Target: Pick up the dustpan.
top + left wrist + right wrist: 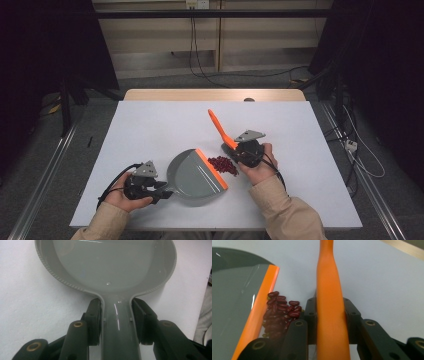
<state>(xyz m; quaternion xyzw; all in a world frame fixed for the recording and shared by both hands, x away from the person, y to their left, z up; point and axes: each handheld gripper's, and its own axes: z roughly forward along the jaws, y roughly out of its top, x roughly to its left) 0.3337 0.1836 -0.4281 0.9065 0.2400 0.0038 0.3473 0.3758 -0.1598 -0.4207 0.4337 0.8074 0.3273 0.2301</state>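
So far, the sweeping looks only half done. The small heap of dark red beans point(223, 165) lies on the white table top point(150, 130), gathered just beside the orange rubber lip of the grey plastic dustpan point(196, 175). In the high view and in the left gripper view the inside of the pan looks bare and shiny, with no bean in it. I judge that the collecting into one heap is finished, and what is left is to push the beans over the lip into the pan.

The left gripper point(162, 191) holds the pan. In the left gripper view its two black pads point(94, 322) press on both sides of the grey handle, just below the place where the handle widens into the pan. The jaws are as narrow as the handle allows, so this is a firm pinch. The pan lies flat on the table with its lip turned toward the beans.

The right gripper point(234, 146) holds the brush with the long orange plastic handle point(219, 126). In the right gripper view the pads point(311, 320) squeeze the handle from left and right, and the handle points away over the table. The bristle end is hidden below the gripper, so I cannot tell if it touches the beans, which lie between it and the lip.
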